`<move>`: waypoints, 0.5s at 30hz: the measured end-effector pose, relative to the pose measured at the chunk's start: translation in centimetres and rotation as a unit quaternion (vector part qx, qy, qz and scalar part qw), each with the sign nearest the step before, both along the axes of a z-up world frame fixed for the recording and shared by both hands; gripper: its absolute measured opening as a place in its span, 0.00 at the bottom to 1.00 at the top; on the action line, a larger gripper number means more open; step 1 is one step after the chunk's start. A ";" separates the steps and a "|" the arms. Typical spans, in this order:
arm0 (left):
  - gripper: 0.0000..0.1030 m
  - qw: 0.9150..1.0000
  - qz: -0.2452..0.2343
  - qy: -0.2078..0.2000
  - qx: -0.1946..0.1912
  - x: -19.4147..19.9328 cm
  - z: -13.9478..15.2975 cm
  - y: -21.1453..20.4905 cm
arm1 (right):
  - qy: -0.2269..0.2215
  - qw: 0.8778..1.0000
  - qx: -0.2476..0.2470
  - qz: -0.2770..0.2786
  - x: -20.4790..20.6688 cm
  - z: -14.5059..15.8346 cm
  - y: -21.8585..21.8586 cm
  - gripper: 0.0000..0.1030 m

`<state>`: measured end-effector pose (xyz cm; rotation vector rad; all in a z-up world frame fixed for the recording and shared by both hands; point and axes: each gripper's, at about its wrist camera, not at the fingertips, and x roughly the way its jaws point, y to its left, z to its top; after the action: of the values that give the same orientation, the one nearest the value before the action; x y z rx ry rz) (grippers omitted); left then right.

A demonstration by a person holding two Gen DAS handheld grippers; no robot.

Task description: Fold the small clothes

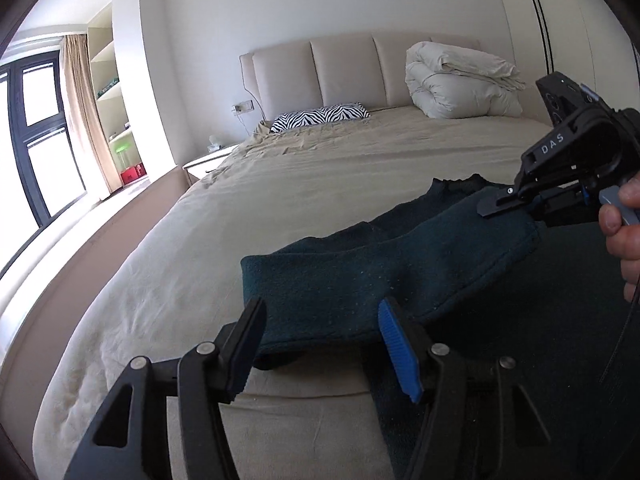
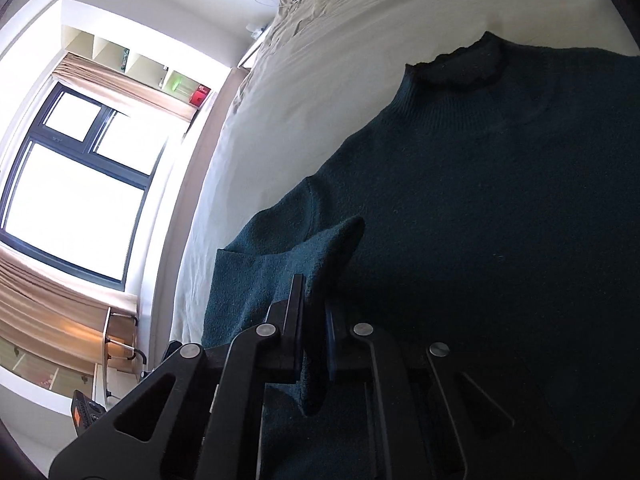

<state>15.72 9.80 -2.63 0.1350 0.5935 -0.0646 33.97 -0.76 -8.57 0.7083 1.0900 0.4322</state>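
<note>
So the dark green sweater (image 2: 480, 200) lies spread on the bed (image 1: 280, 184), collar toward the headboard (image 1: 344, 68). The right gripper (image 2: 314, 340) is clamped on a bunched bit of its sleeve, lifted over the body. The left gripper (image 1: 320, 344) sits wide open, the folded sleeve just ahead between its fingers, not pinched.

Left gripper (image 1: 324, 344): jaws spread wide, nothing between the fingers. Right gripper (image 2: 314, 316): jaws closed on dark green cloth pinched between the fingertips.
</note>
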 end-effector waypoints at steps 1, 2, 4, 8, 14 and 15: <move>0.58 0.999 0.004 0.012 -0.037 0.5 0.3 1.1 | -0.003 1.000 -0.012 -0.011 0.2 0.2 -1.4 0.07; 0.54 0.997 0.008 0.024 -0.078 1.0 0.5 2.4 | -0.004 1.000 -0.021 -0.022 0.3 0.4 -3.1 0.07; 0.48 0.989 0.016 0.042 -0.144 1.9 0.7 4.5 | -0.003 0.998 -0.031 -0.049 0.6 0.5 -6.4 0.07; 0.43 0.973 0.025 0.069 -0.221 3.9 0.4 6.9 | 0.005 0.995 -0.049 -0.086 1.3 -0.4 -12.1 0.07; 0.42 0.955 0.004 0.082 -0.284 6.4 0.4 7.6 | 0.016 0.990 -0.069 -0.122 -0.1 -3.4 -18.7 0.07; 0.40 0.952 0.004 0.086 -0.292 6.9 0.4 7.7 | 0.018 0.989 -0.074 -0.126 -0.6 -3.8 -19.3 0.07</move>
<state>22.64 17.52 -2.23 -0.4537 0.7253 -0.2431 33.39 -20.06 -12.40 0.7141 1.0376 0.1213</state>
